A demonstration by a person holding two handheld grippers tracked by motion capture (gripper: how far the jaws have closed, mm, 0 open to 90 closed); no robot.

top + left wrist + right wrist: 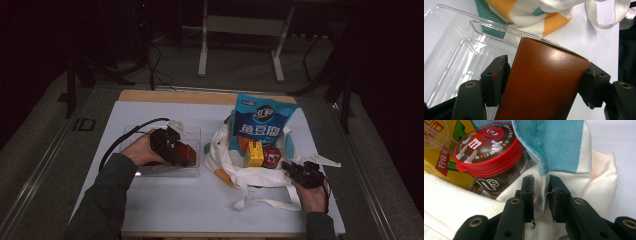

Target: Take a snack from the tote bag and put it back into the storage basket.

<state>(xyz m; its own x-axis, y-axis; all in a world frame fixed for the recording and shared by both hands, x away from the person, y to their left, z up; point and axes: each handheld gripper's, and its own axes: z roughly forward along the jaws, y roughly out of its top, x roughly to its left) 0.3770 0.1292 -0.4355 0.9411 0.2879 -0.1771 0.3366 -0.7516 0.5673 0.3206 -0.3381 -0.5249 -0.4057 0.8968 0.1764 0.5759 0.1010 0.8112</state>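
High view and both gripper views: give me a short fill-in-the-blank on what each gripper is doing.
1. The brown box sits between the left gripper jaws, over the clear plastic ____.
2. The right gripper pinches the cloth of the ____.
3. The candy tub has a ____ lid.

Missing words: tray; bag; red

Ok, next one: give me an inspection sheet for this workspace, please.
Surface: white sheet covers the table.
Job's things: brown box over clear tray; tote bag holds blue pouch, yellow carton, red-lidded tub.
Clutter: nothing seen.
Grippers: left gripper straddles the box, grip unclear; right gripper pinches the bag's cloth.
Cables: black cable loops from left gripper.
Surroundings: metal stand behind, dark beyond.
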